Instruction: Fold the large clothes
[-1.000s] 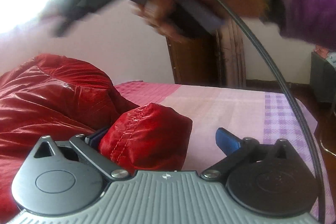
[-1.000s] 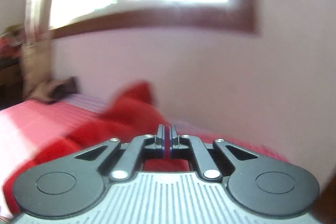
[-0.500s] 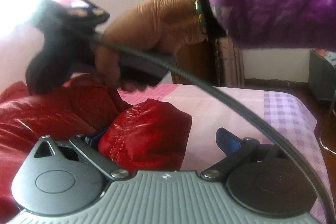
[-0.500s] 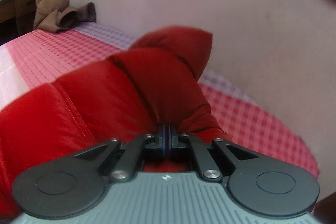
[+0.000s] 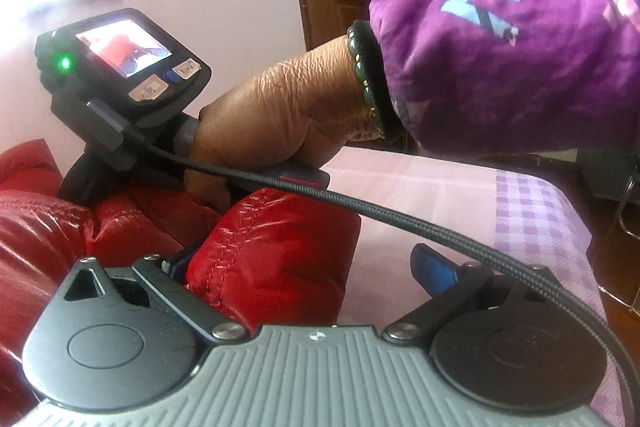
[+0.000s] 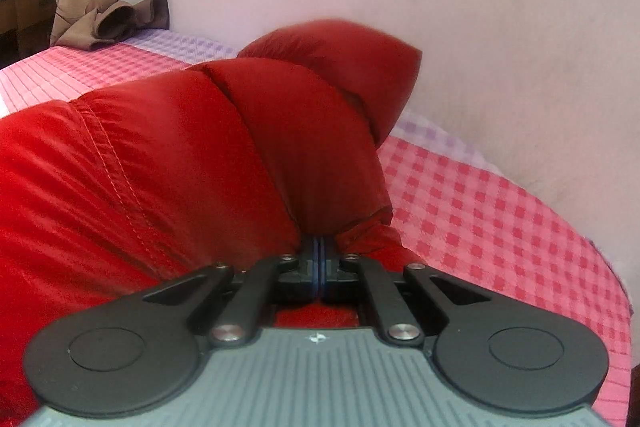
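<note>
Little folding looks done: the puffy red quilted jacket (image 6: 168,187) lies bunched on the pink checked bed (image 6: 500,219). Right gripper (image 6: 318,261) has its fingers clenched on a jacket fold, held low. Left gripper (image 5: 304,267) is spread wide around another red bulge.

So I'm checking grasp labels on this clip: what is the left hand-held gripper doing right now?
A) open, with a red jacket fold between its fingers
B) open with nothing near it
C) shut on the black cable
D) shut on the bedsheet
A: the left hand-held gripper has its blue-tipped fingers spread wide, with a puffy fold of the red down jacket between them, not pinched.
</note>
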